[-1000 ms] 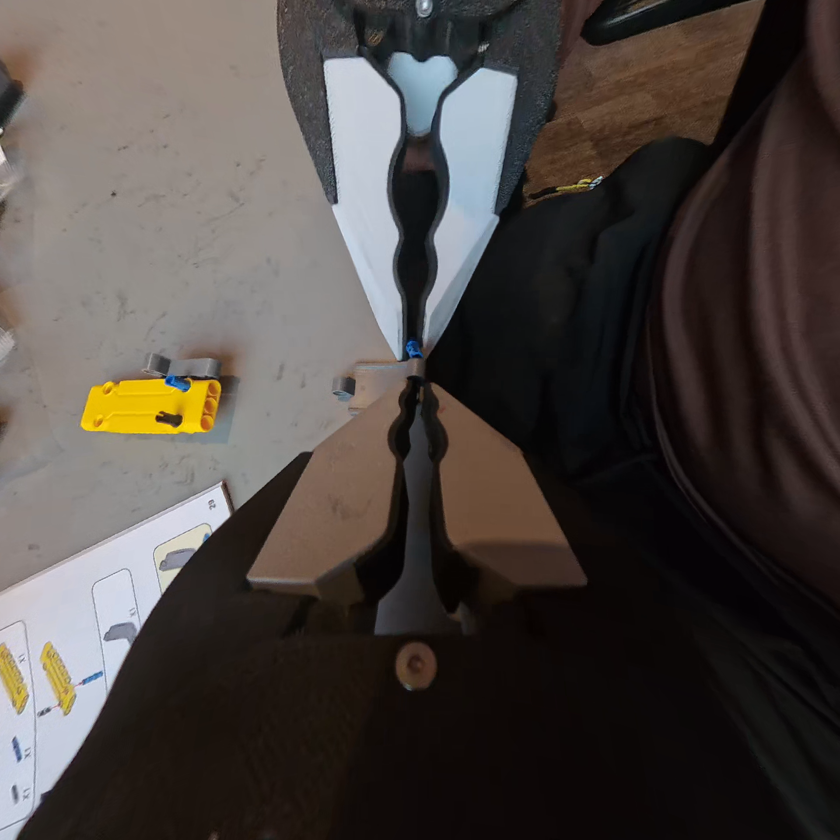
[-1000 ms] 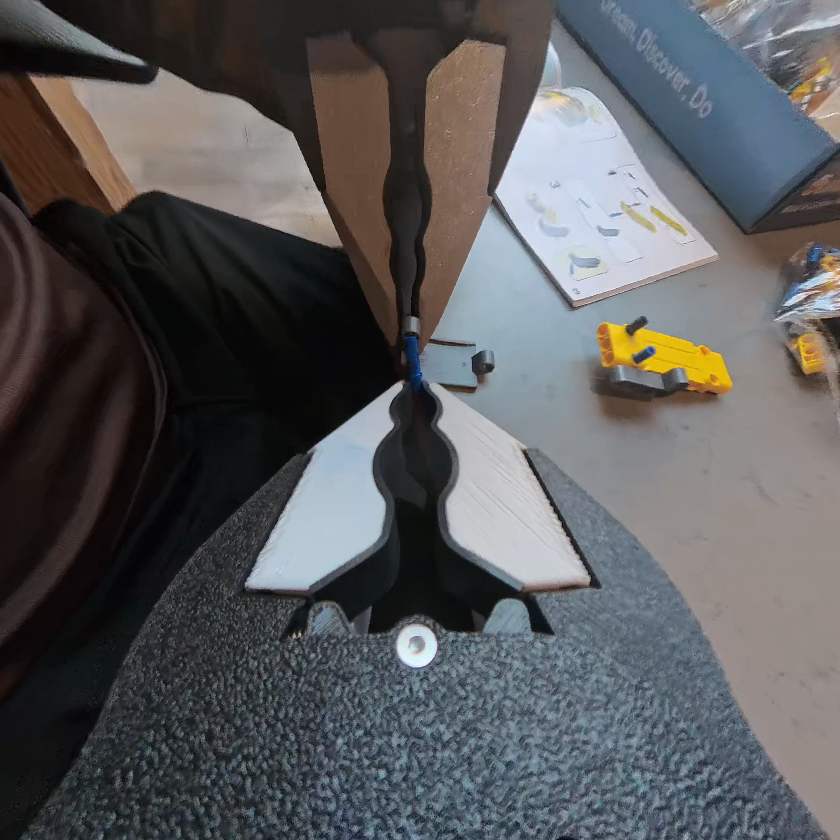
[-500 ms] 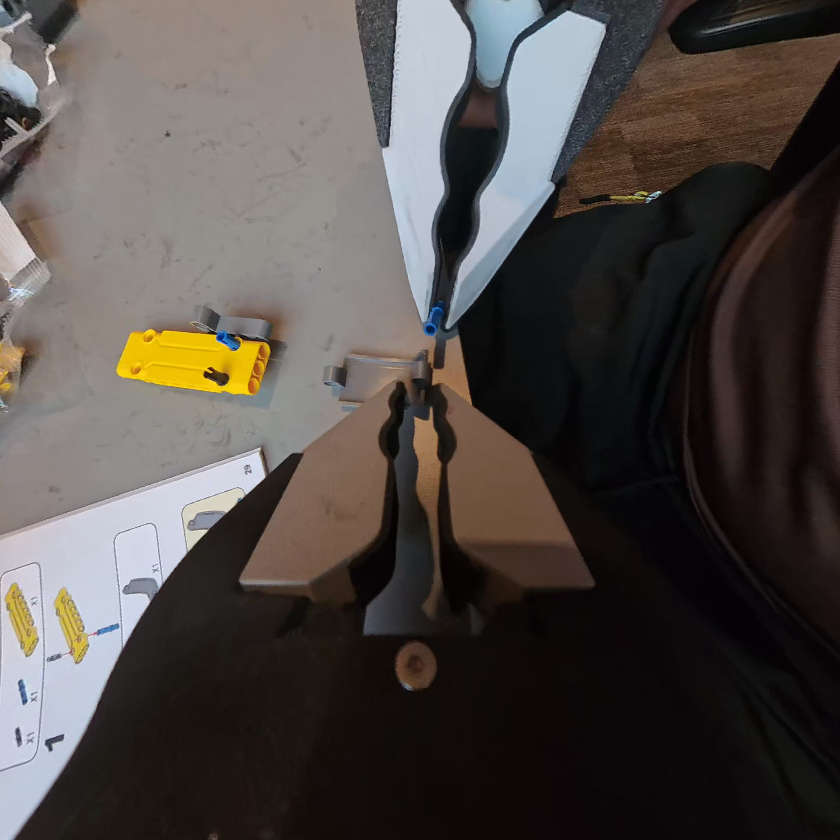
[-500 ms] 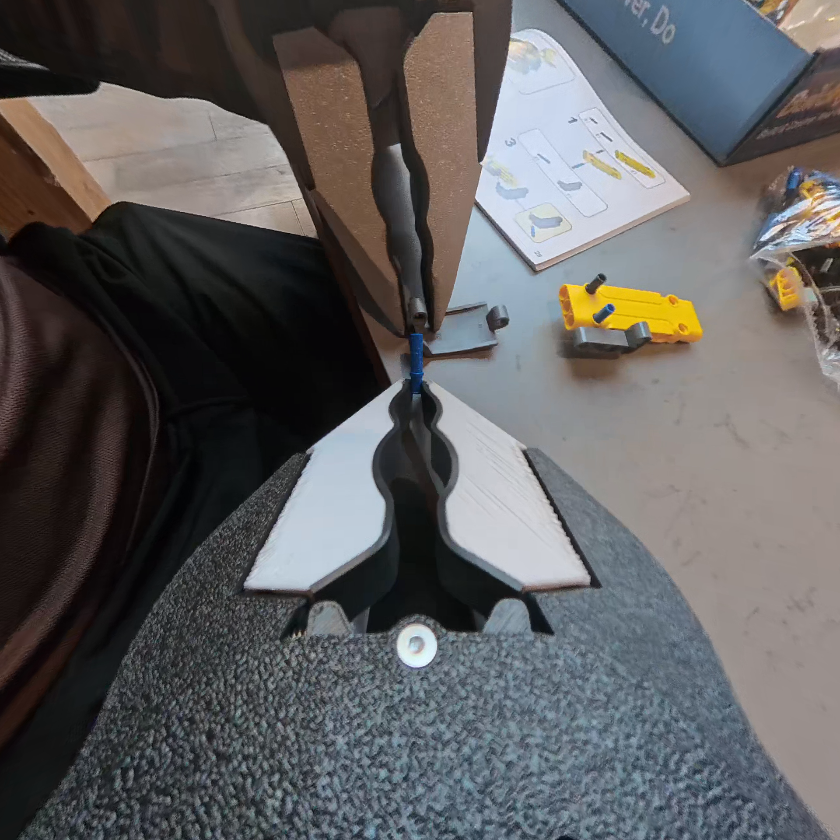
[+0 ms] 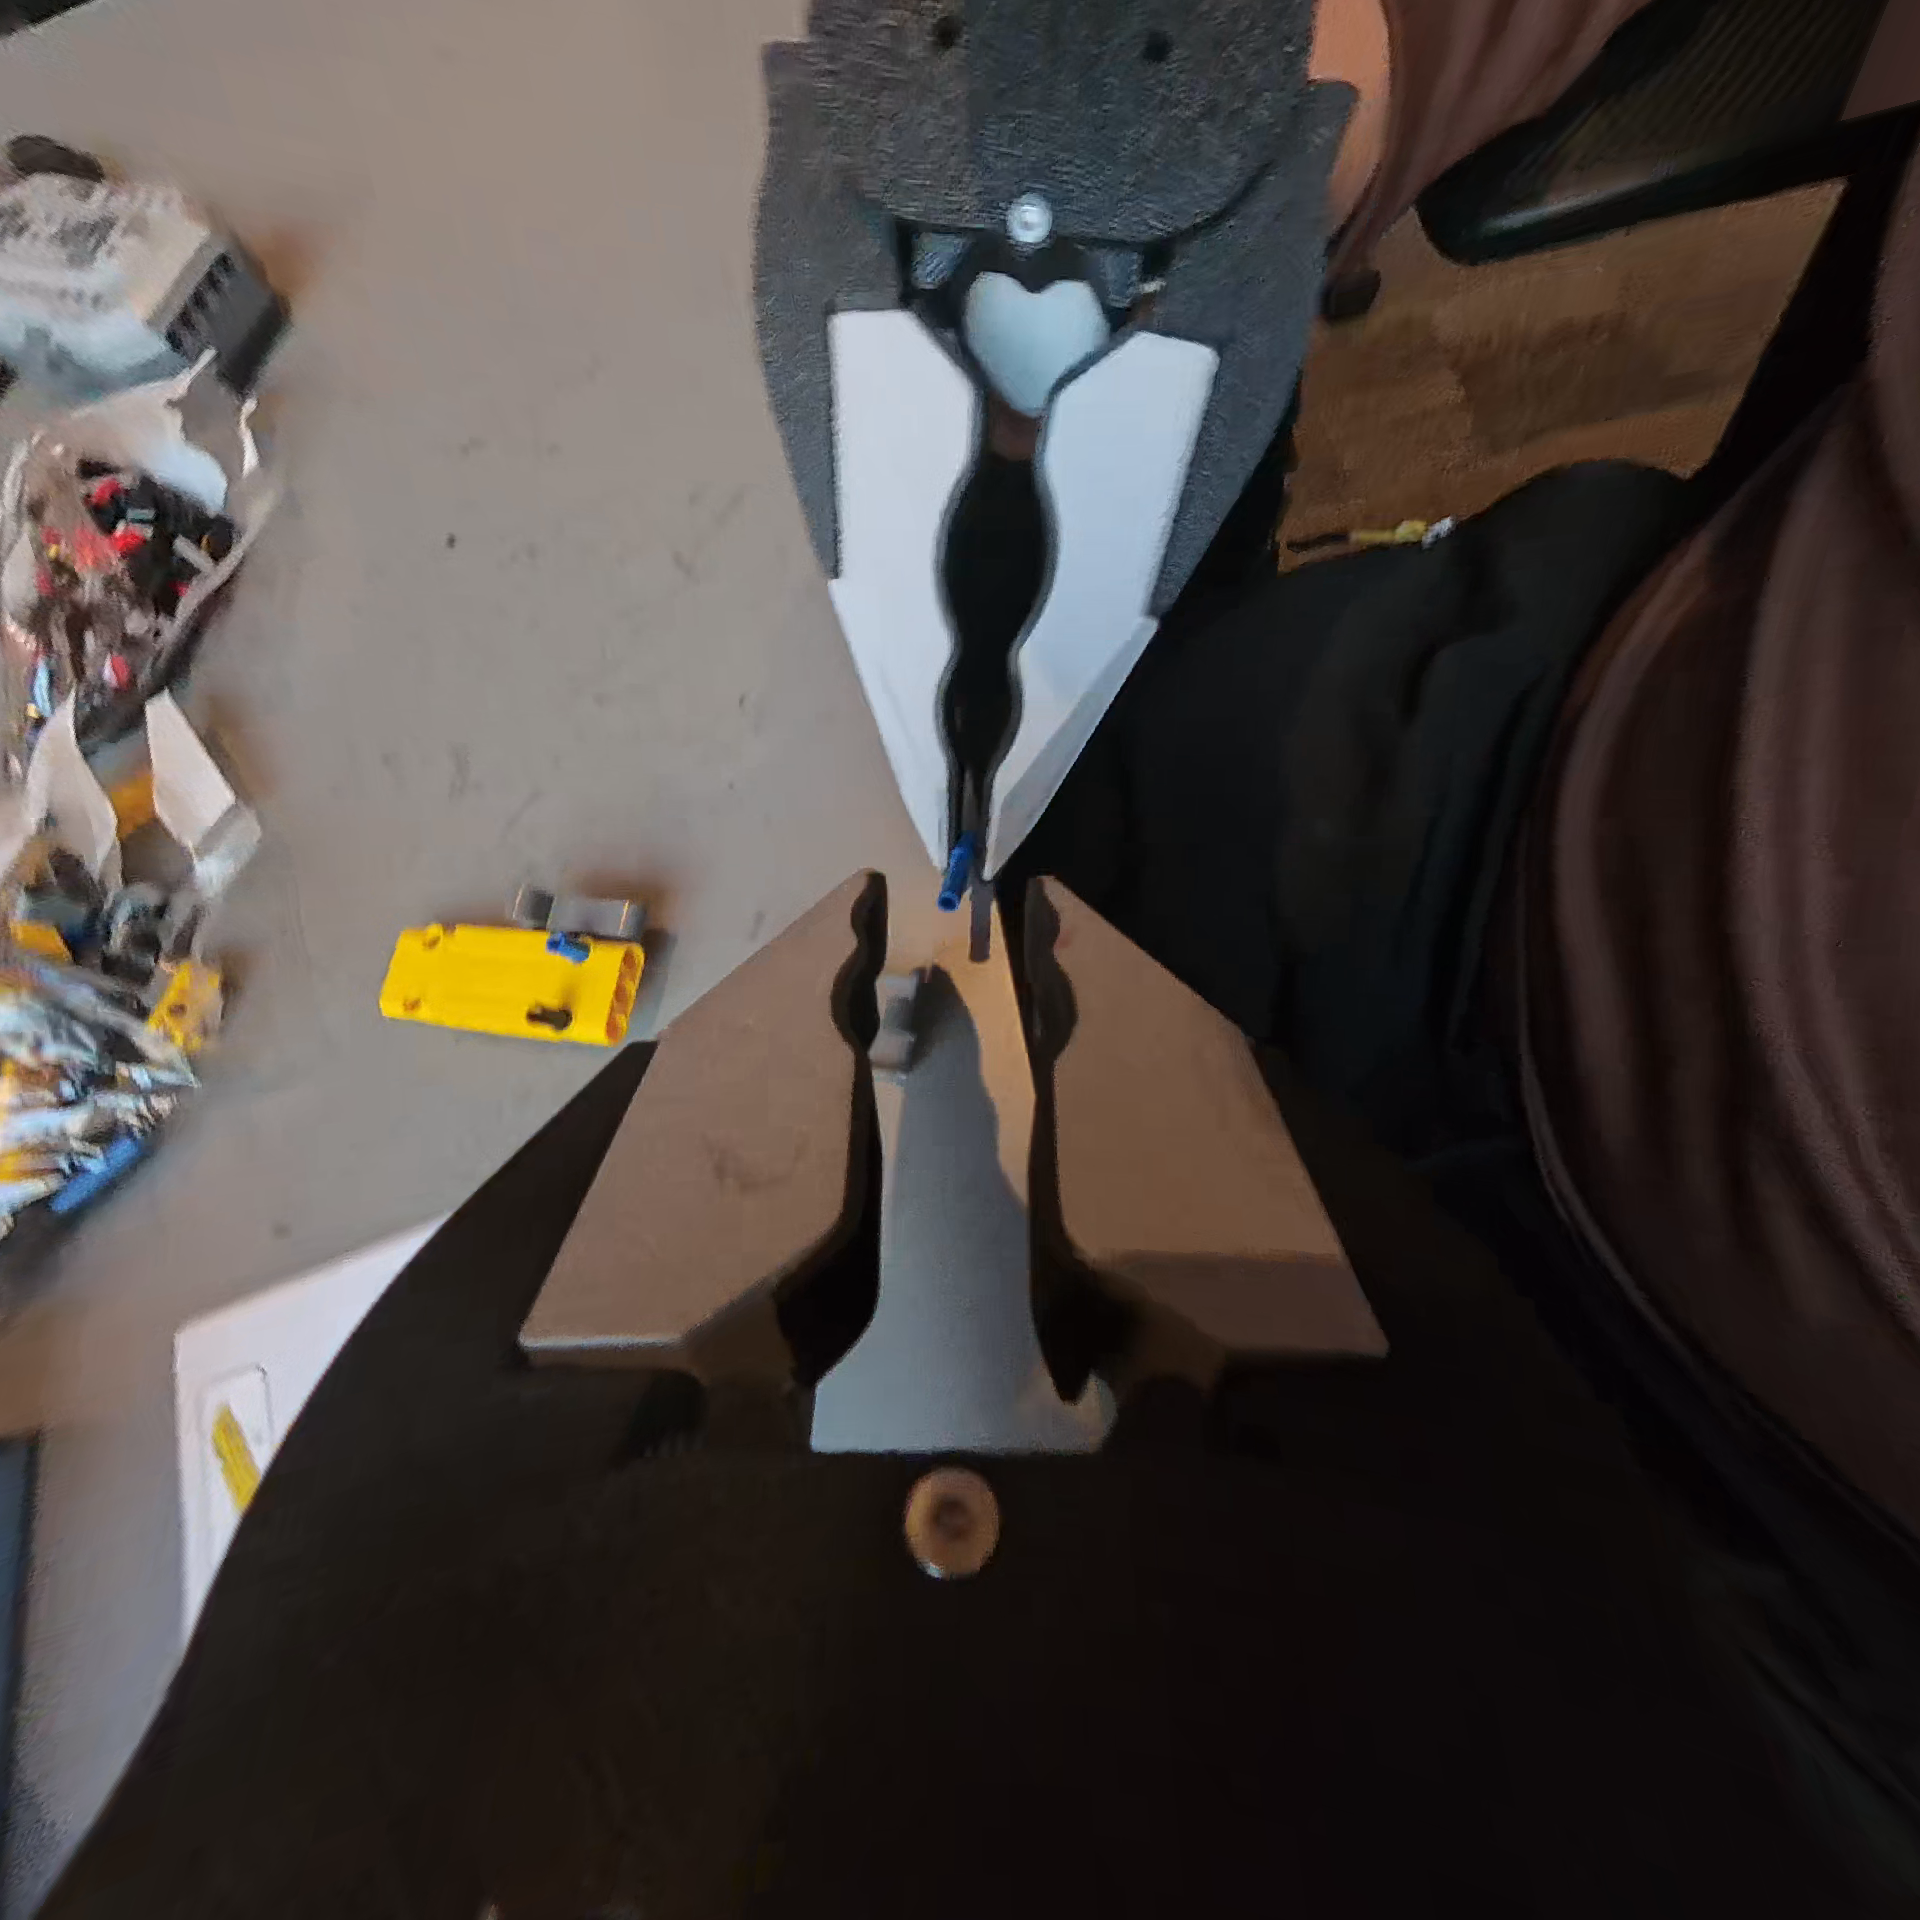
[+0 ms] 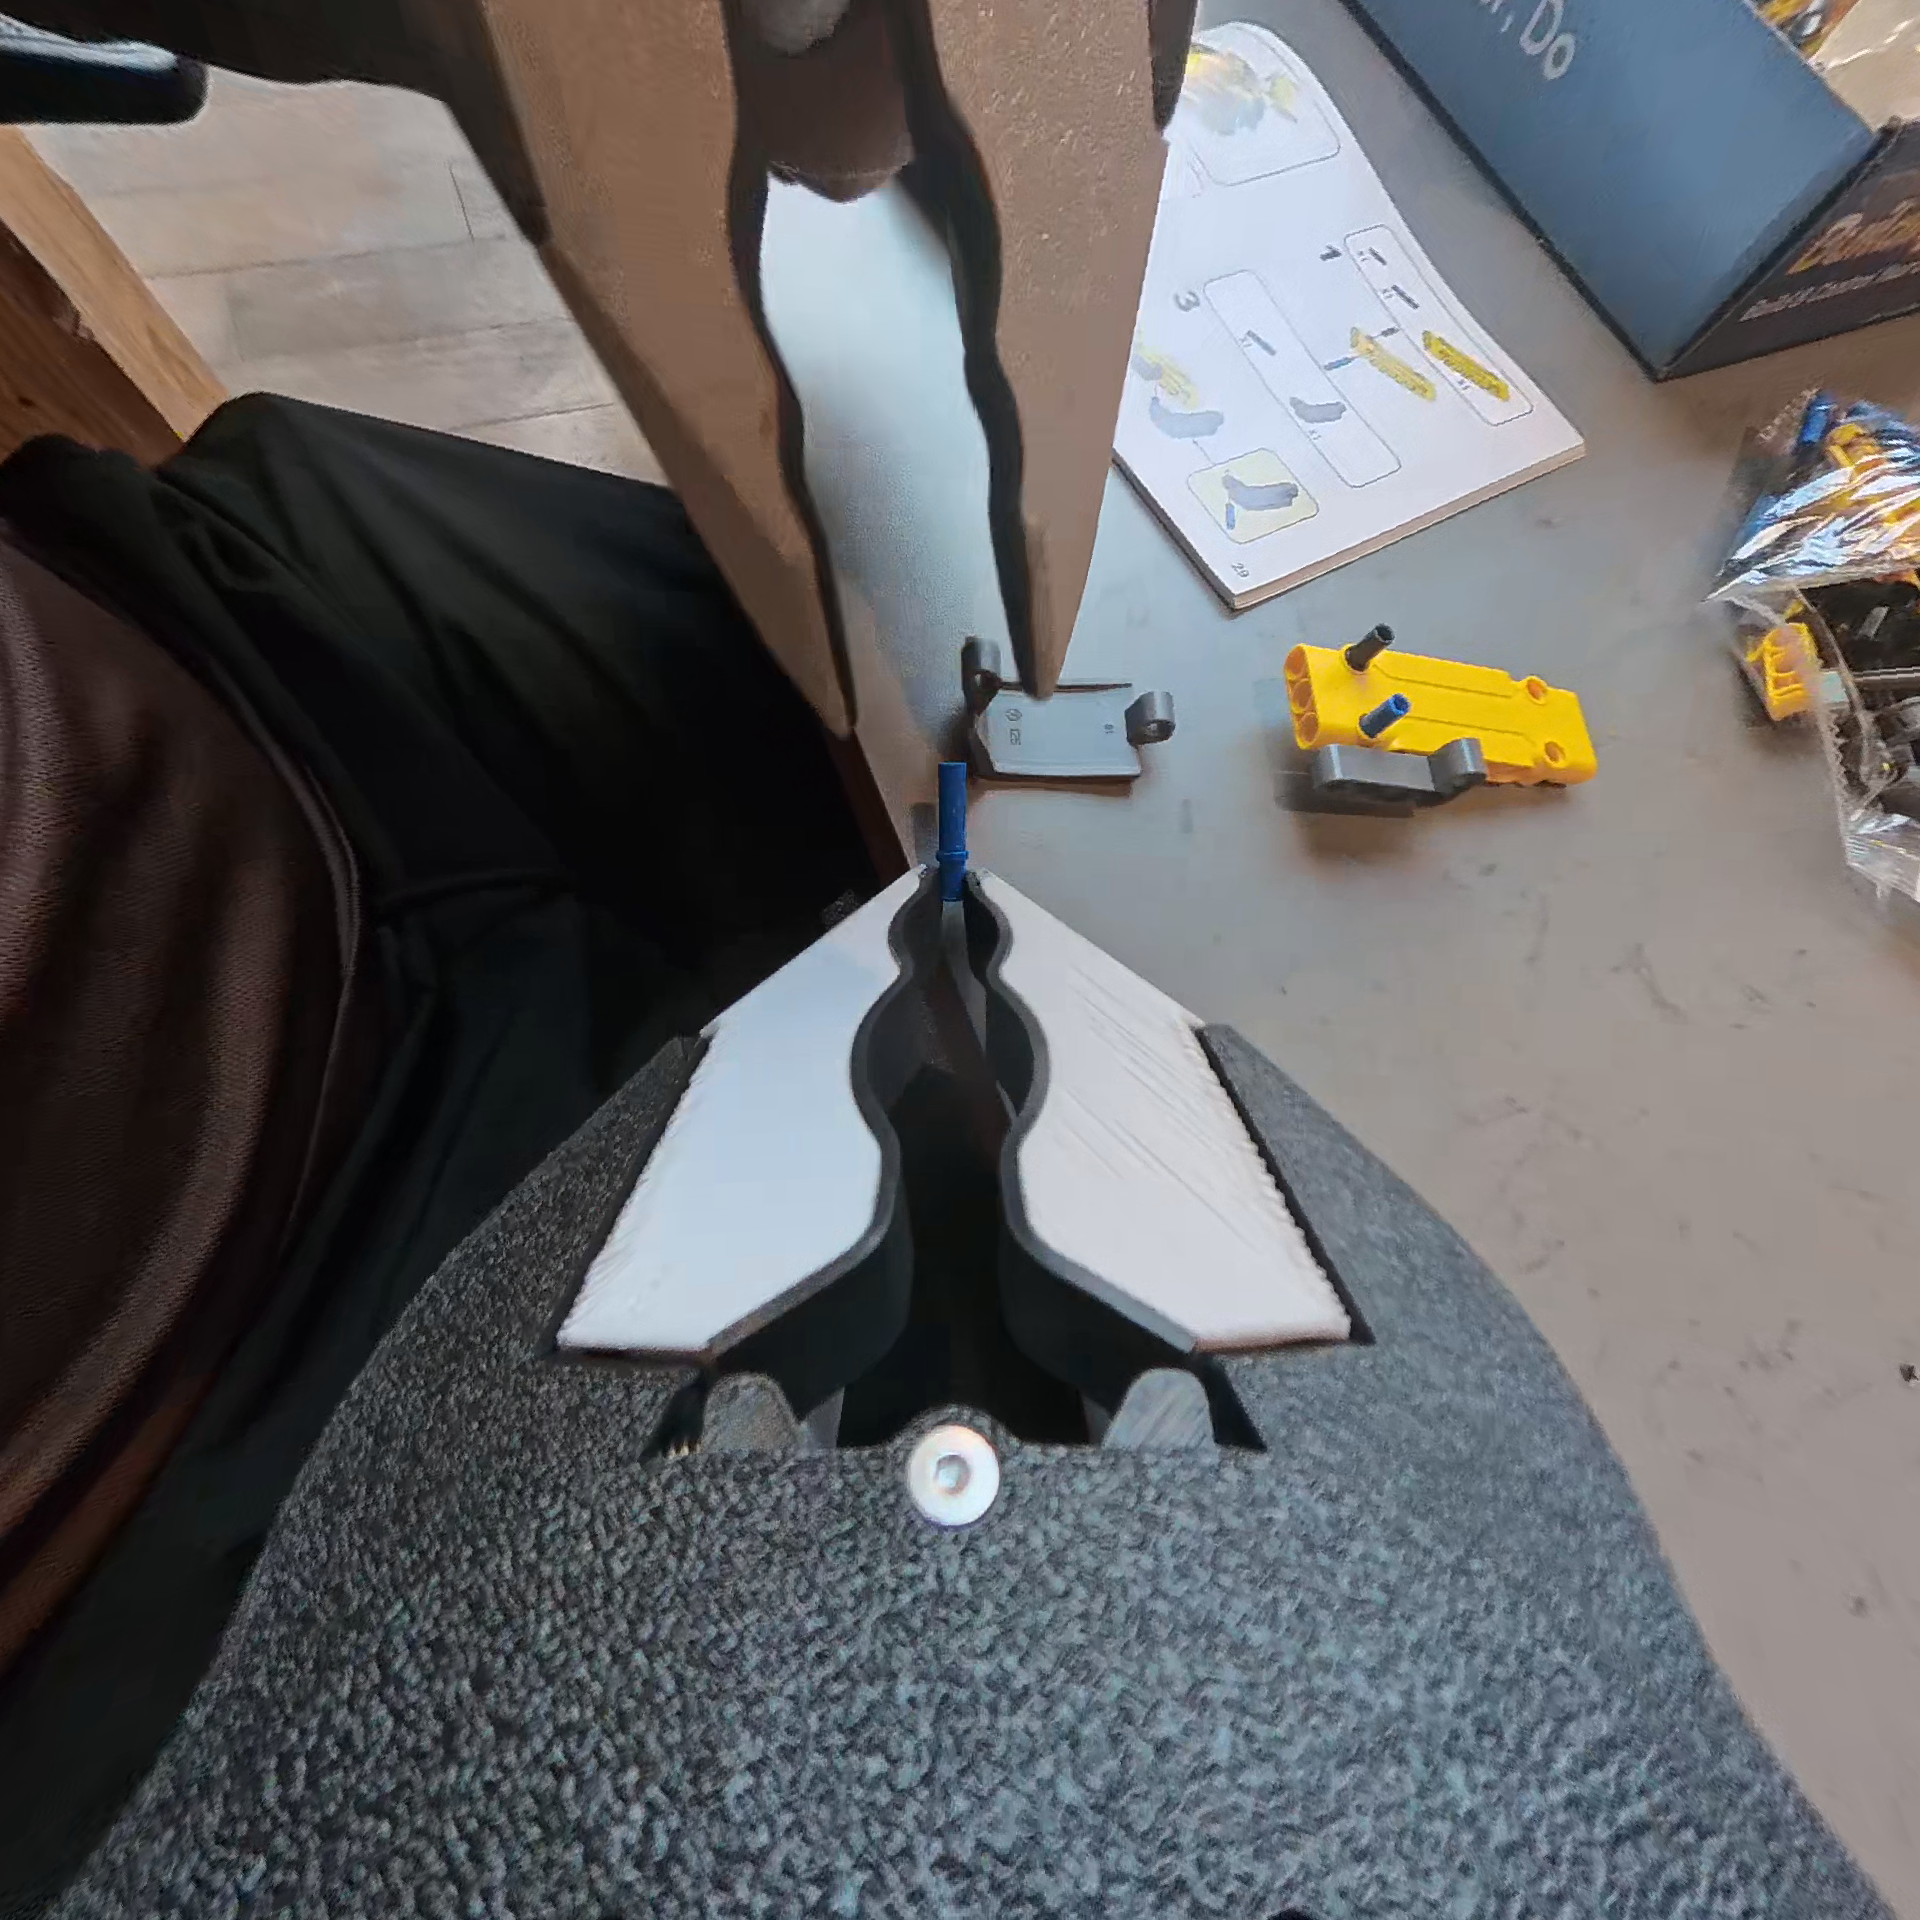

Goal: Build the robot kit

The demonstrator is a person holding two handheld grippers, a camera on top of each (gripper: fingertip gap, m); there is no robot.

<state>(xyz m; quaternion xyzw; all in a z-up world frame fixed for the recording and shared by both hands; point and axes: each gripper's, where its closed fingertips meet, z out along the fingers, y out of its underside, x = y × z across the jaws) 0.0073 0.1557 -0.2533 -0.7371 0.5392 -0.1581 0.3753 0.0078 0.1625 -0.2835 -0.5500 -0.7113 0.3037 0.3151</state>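
Observation:
My right gripper [image 6: 951, 883], with white fingers, is shut on a small blue pin [image 6: 951, 821] that sticks out past its tips. It also shows in the left wrist view [image 5: 966, 868], pin [image 5: 954, 878] pointing at me. My left gripper [image 5: 953, 899], with tan fingers, is open and empty, tips just short of the pin. A flat grey panel piece [image 6: 1049, 732] with end loops lies on the grey table [image 6: 1455, 1039] under the left gripper [image 6: 940, 701]. Part of it shows between the left fingers [image 5: 902, 1023]. One tan fingertip [image 6: 1044, 665] is at its edge.
A yellow beam assembly [image 6: 1444, 712] with a grey part and pins lies nearby, also in the left wrist view [image 5: 509, 982]. An open instruction booklet [image 6: 1340, 343], a blue box [image 6: 1621, 156] and bags of parts [image 5: 94, 623] sit around. A person's dark clothing [image 6: 312, 727] is at the table edge. The grippers are tip to tip, or close to it.
My left gripper has opened and let go of the grey panel piece, which now lies on the table. My right gripper, still holding the blue pin, has drawn back from it.

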